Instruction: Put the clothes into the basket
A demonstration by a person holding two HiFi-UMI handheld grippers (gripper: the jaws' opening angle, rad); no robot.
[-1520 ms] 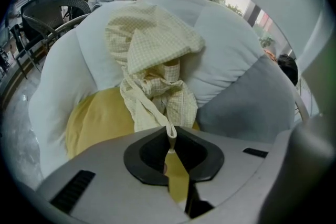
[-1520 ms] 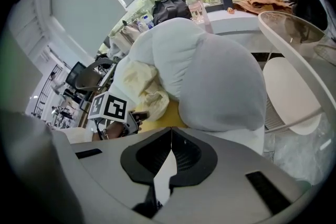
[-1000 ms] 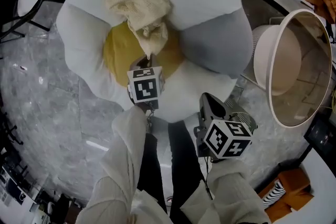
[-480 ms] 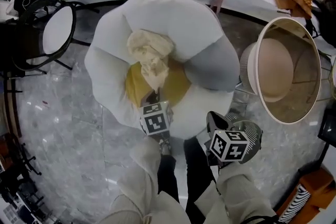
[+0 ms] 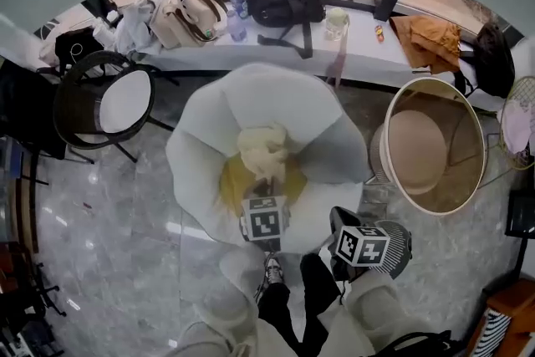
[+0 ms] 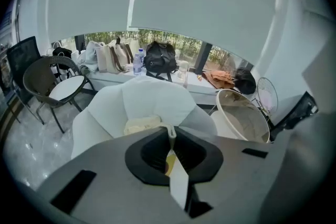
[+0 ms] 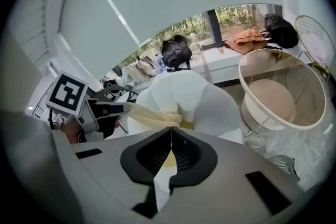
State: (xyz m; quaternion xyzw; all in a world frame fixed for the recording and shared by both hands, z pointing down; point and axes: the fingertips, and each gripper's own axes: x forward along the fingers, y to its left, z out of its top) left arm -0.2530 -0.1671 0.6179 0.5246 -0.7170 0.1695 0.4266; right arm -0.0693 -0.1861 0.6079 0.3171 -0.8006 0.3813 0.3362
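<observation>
One wide flower-shaped cushion (image 5: 251,109) bears the cream garment (image 5: 261,150) on its yellow middle, and the round basket (image 5: 422,142) stands just beside it on the right. The left gripper (image 6: 170,132) is clamped on a thin corner of this garment, while the right gripper (image 7: 171,131) has its jaws pressed together on nothing. I think the corner should go up until all the cloth hangs free, then slowly over the basket mouth, because so small a pinch may slip.

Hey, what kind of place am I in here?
Probably an indoor lounge or office corner by a window: glossy marble-look floor, a sill piled with bags, a big flower-shaped cushion.
</observation>
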